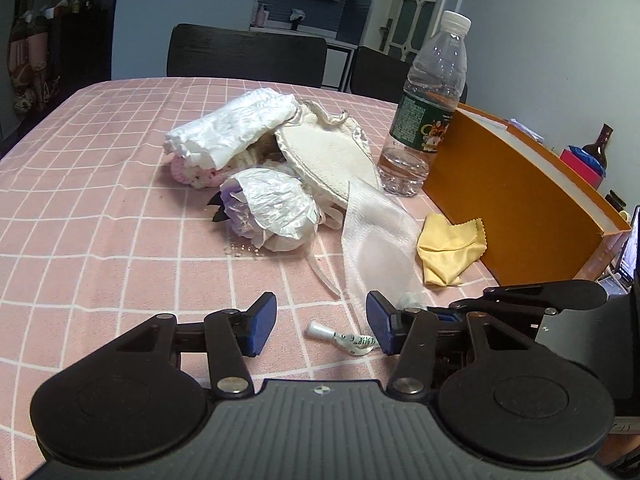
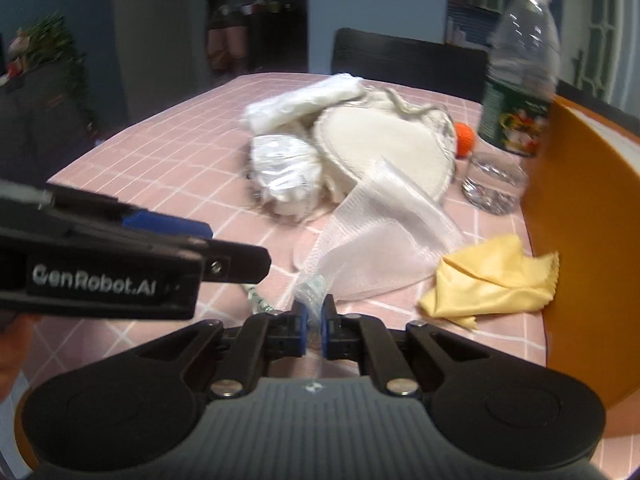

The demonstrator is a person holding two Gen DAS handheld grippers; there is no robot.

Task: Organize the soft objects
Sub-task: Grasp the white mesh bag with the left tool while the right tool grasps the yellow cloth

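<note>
The left tool [image 1: 321, 322] sits at the lower centre of the left wrist view with its blue pads spread wide and nothing between them, above a small white tube [image 1: 340, 338] lying on the pink checked table [image 1: 100, 200]. The right tool [image 2: 316, 322], lower centre of the right wrist view, is clamped on the crumpled end of a sheer white mesh cloth [image 2: 380, 240], which trails up toward the middle of the frame. Behind it lie a cream pouch [image 1: 332, 156], a crumpled plastic bundle [image 1: 272, 208] and a folded white cloth [image 1: 232, 128]. A yellow cloth [image 1: 450, 250] rests at centre right, touching an orange box [image 1: 500, 200]. A water bottle [image 1: 428, 112] stands upright at upper right.
</note>
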